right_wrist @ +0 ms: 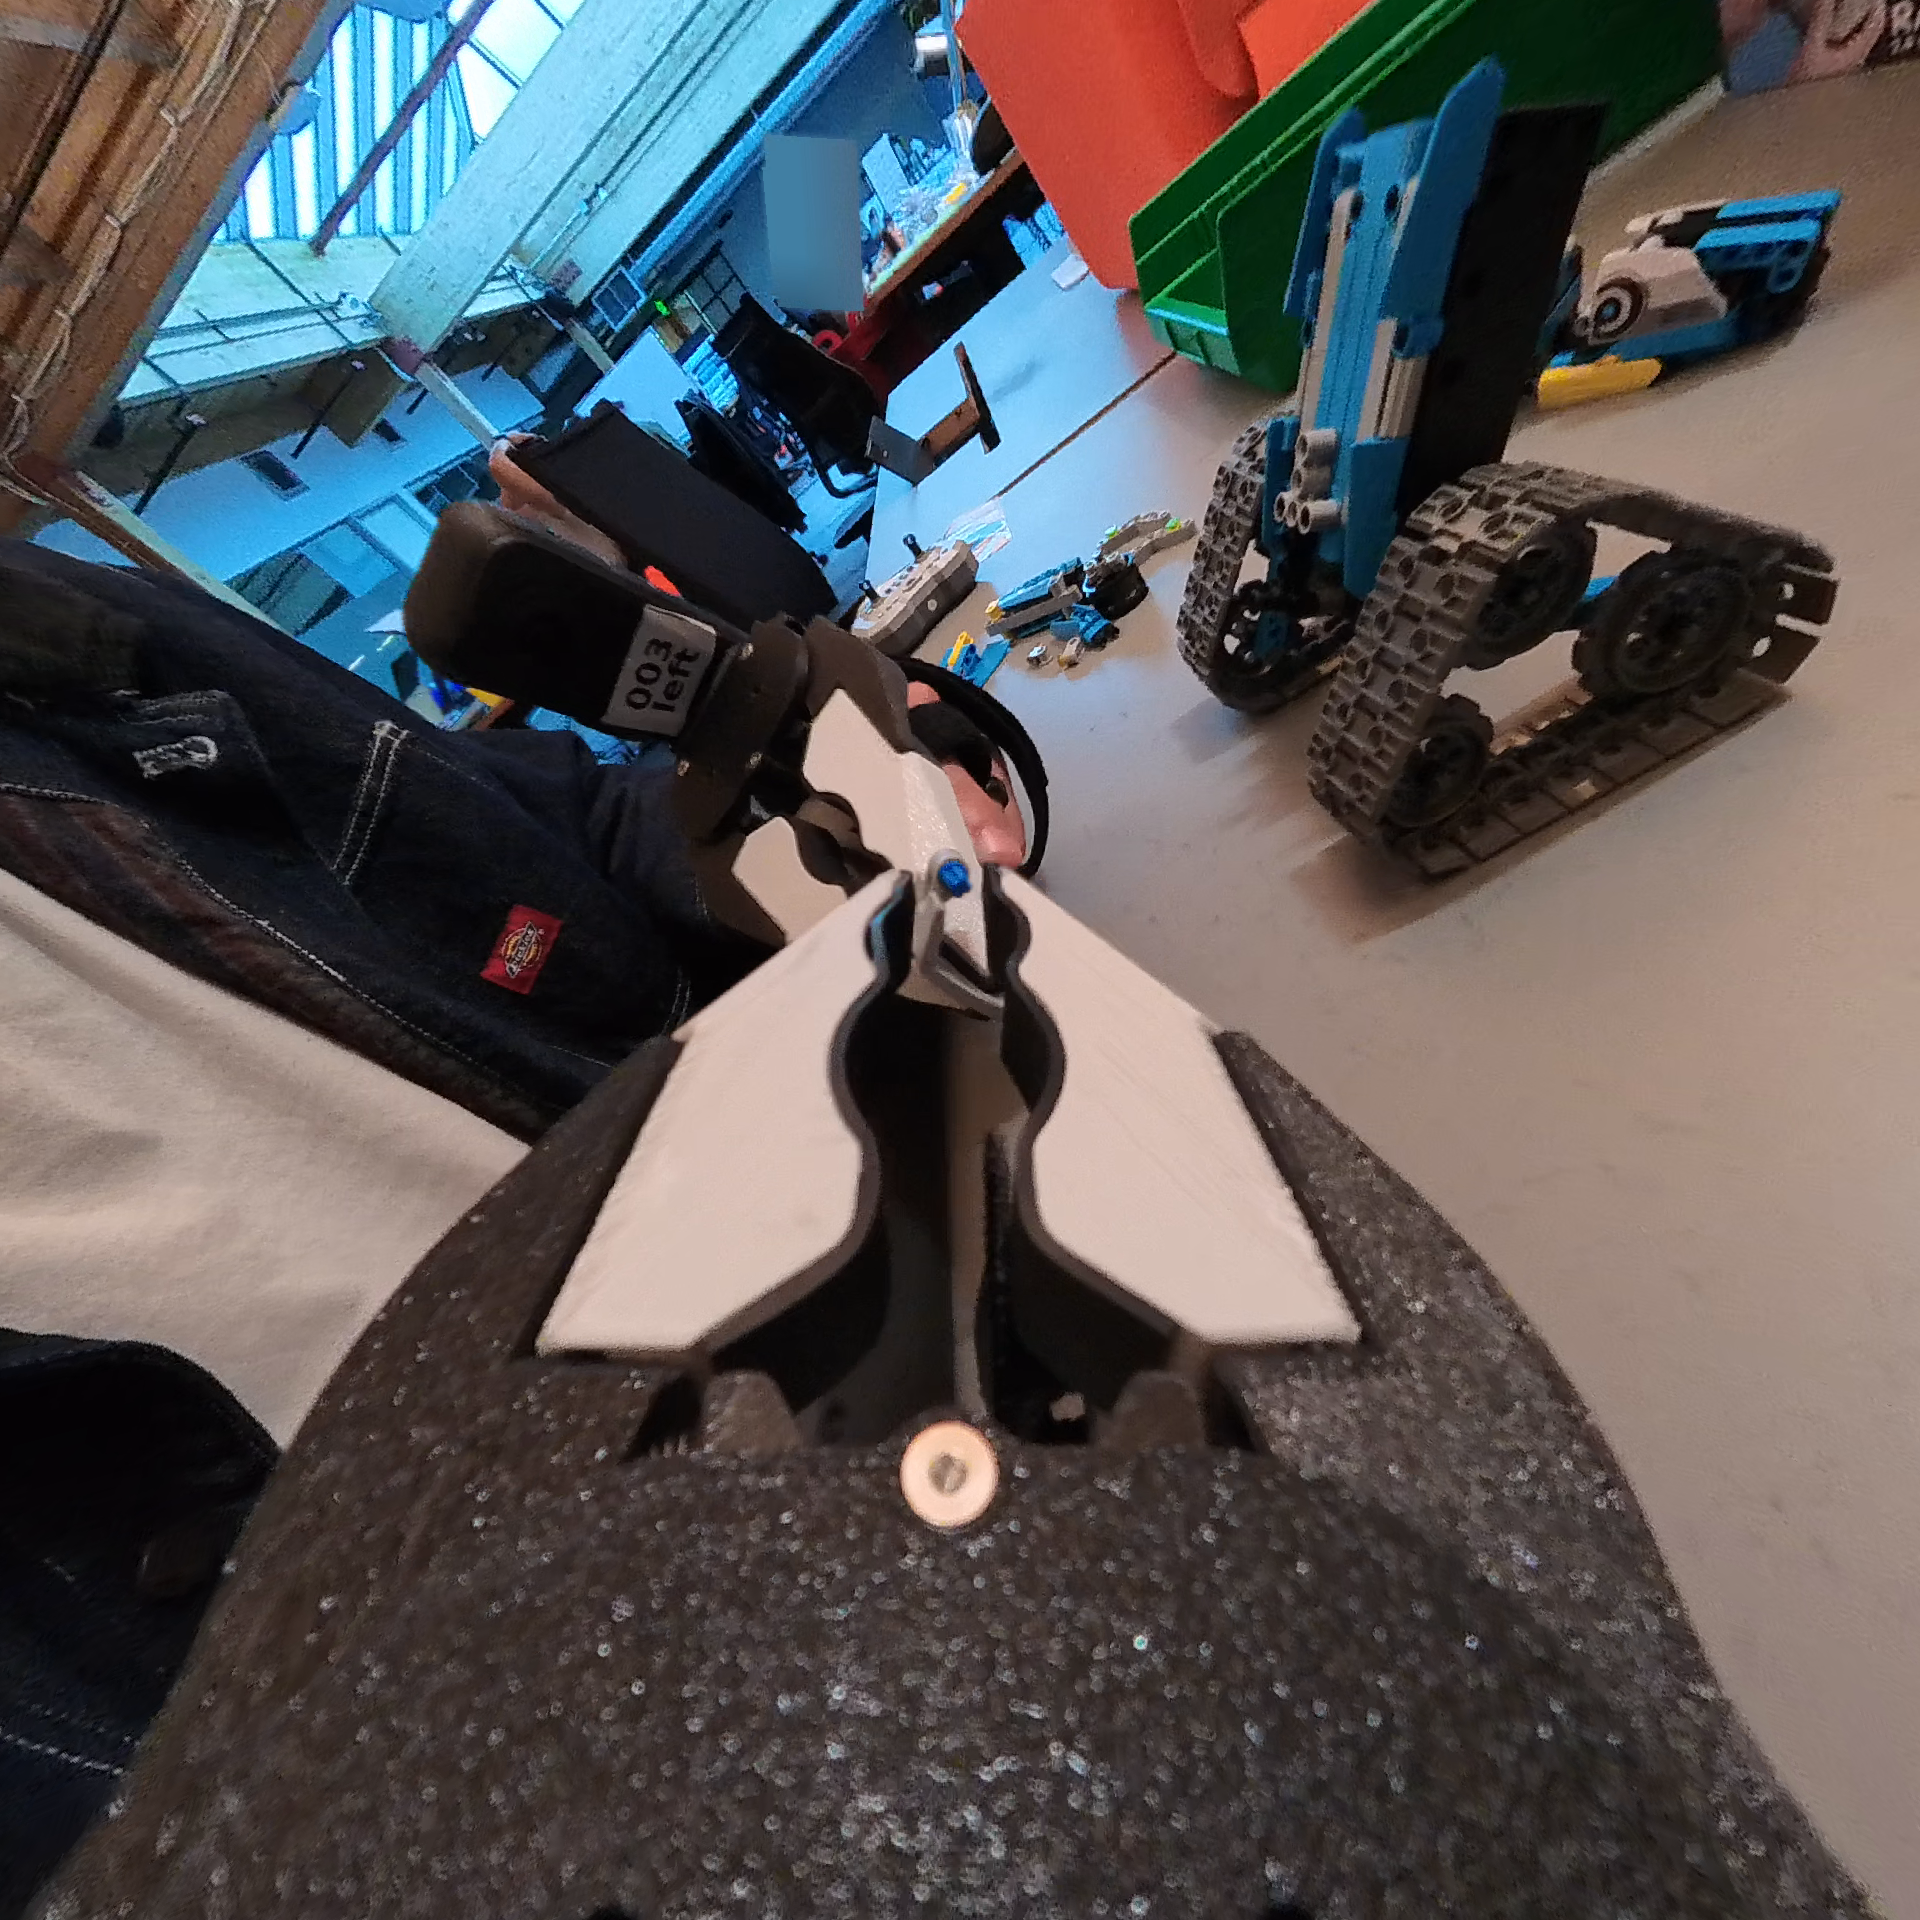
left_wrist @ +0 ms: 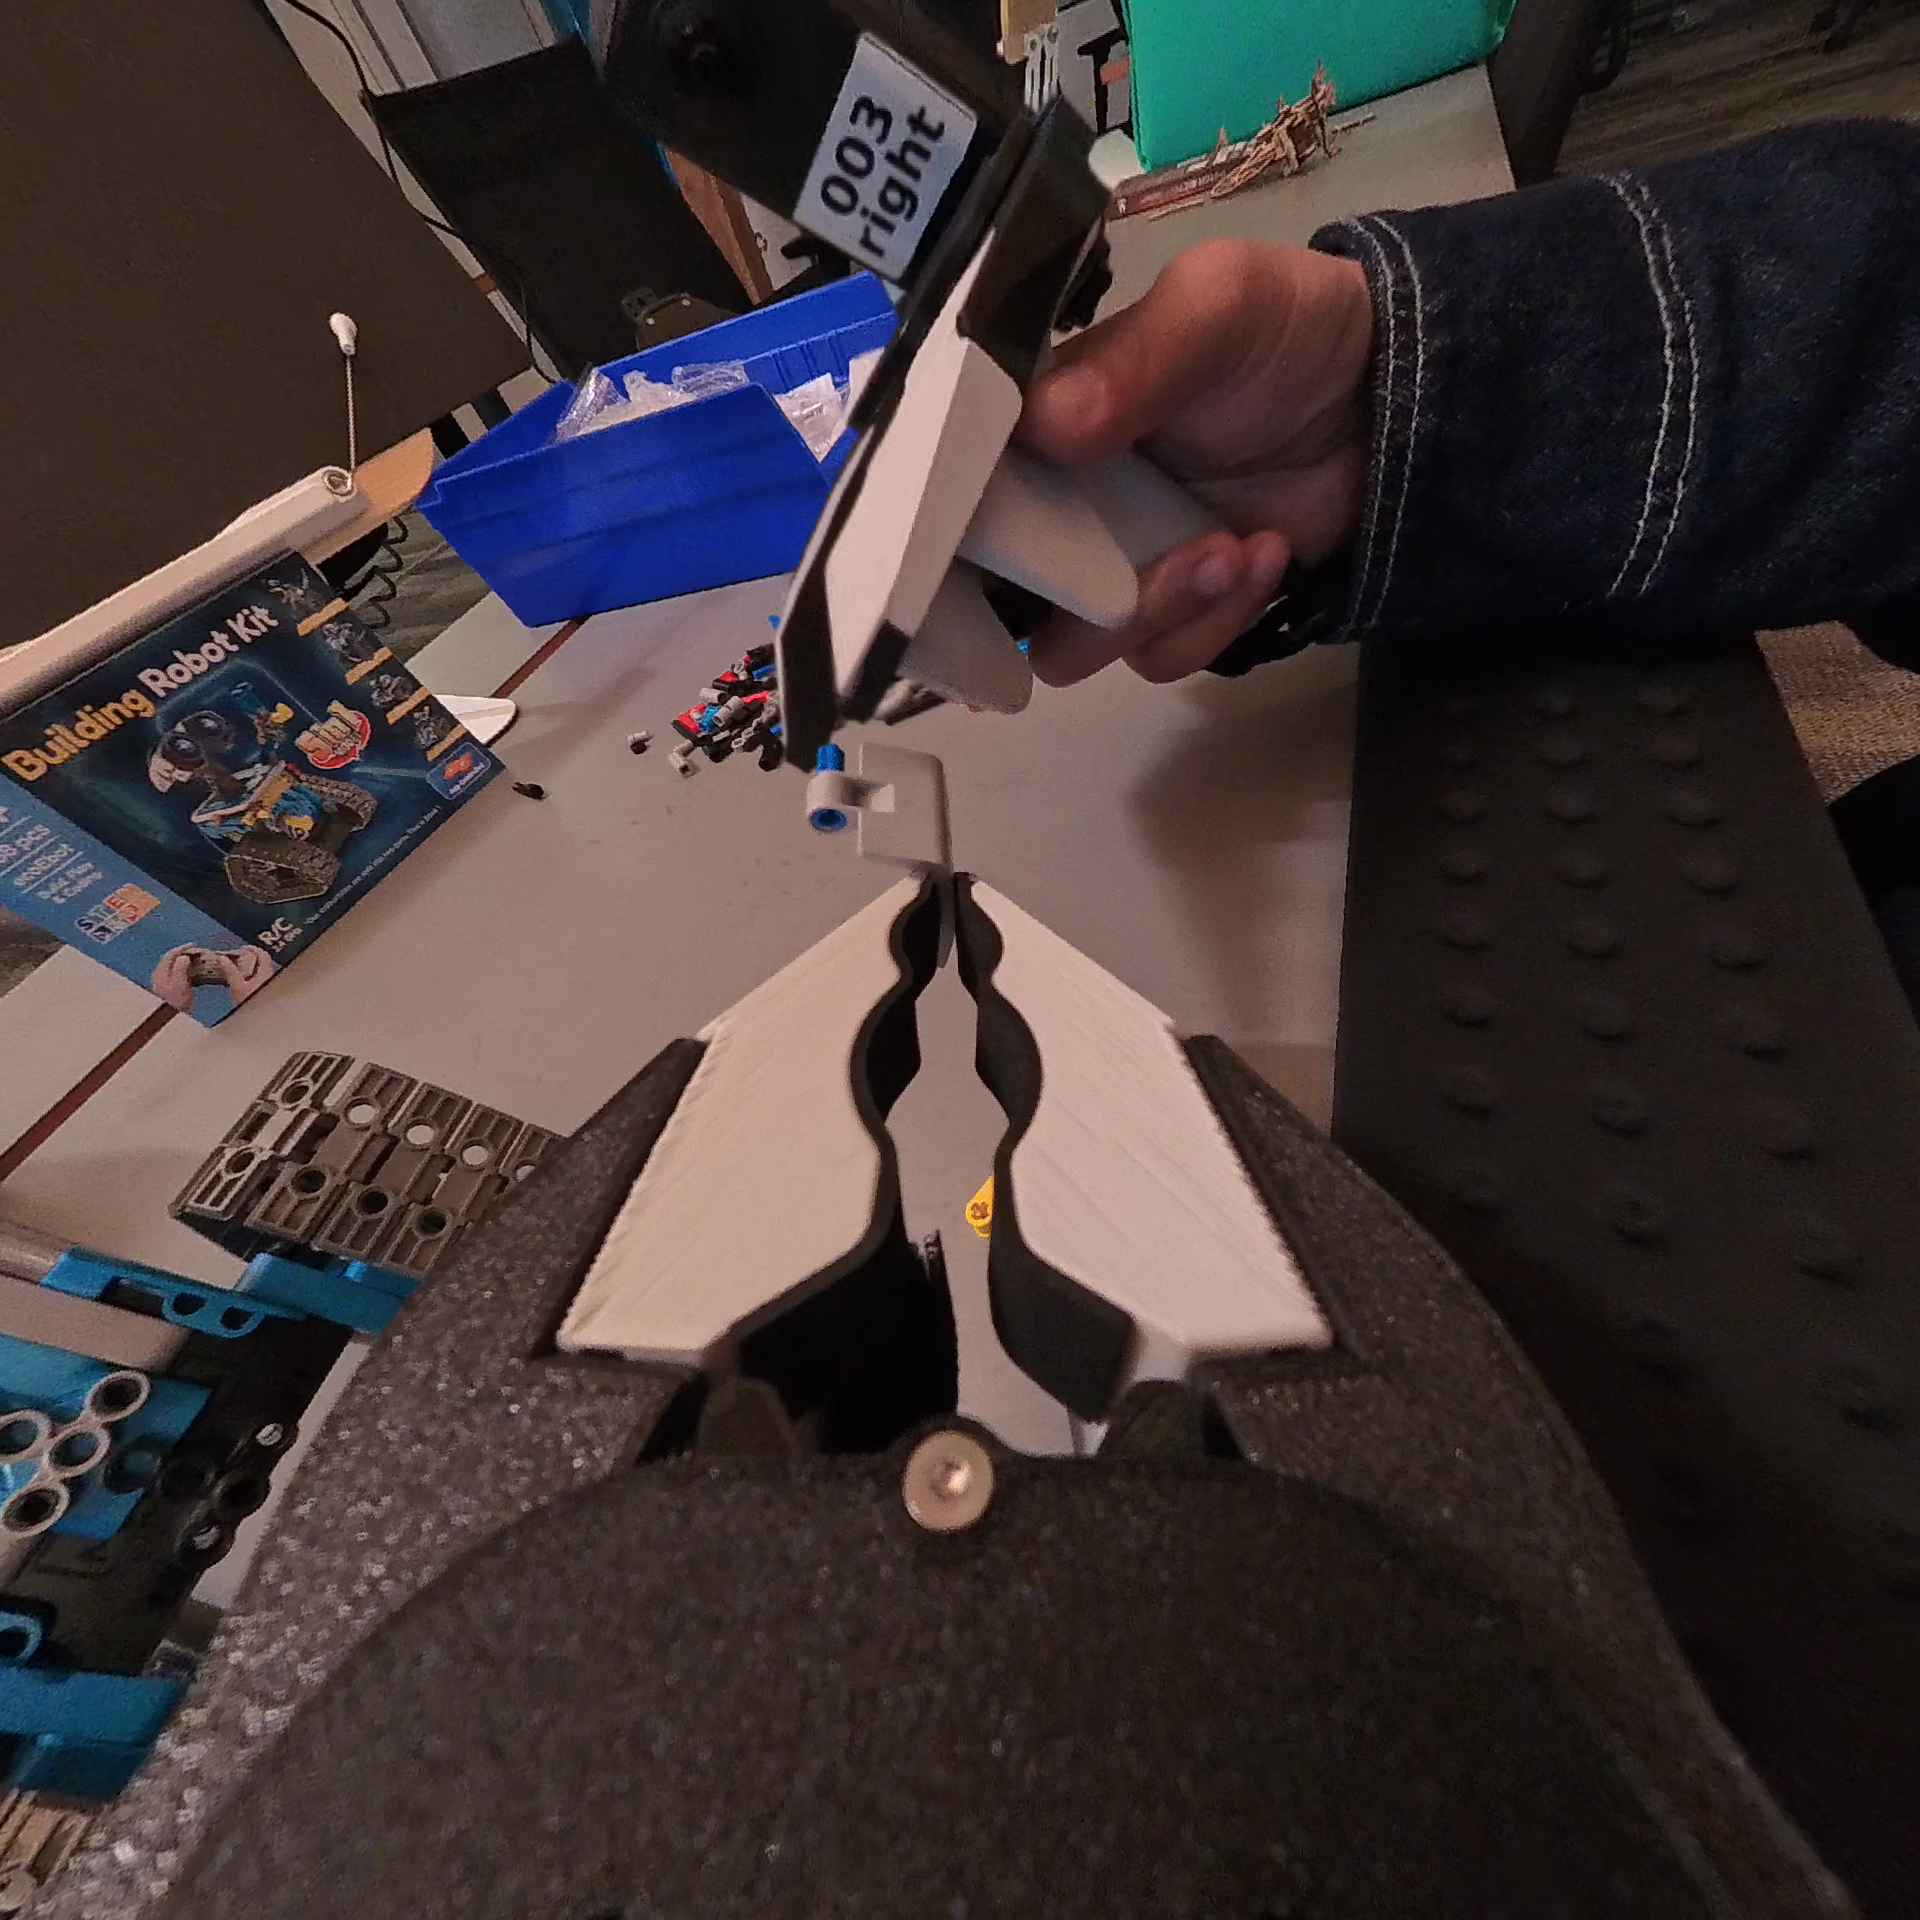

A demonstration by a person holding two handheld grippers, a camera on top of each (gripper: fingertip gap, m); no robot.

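Note:
My left gripper [left_wrist: 940, 883] is shut on the lower end of a grey L-shaped building piece [left_wrist: 906, 821] and holds it above the grey table [left_wrist: 623, 935]. The piece has a round sleeve with blue inside [left_wrist: 827, 816]. My right gripper [right_wrist: 945, 896] is shut on a small blue pin [right_wrist: 951, 873] right at that piece. In the left wrist view it comes down from above [left_wrist: 805, 753], held by a hand [left_wrist: 1195, 416], with the pin [left_wrist: 828, 756] just above the sleeve. The left gripper's white finger [right_wrist: 894, 769] shows behind the pin in the right wrist view.
A blue bin [left_wrist: 644, 499], a kit box [left_wrist: 208, 769], loose small parts [left_wrist: 727, 717], grey track links [left_wrist: 364, 1153] and a dark dimpled mat [left_wrist: 1610, 1039] surround the left gripper. A tracked model [right_wrist: 1507, 582], a green bin [right_wrist: 1247, 239] and scattered parts [right_wrist: 1070, 603] lie beyond the right. Only a small space, under 4 cm, lies between the two pairs of fingers.

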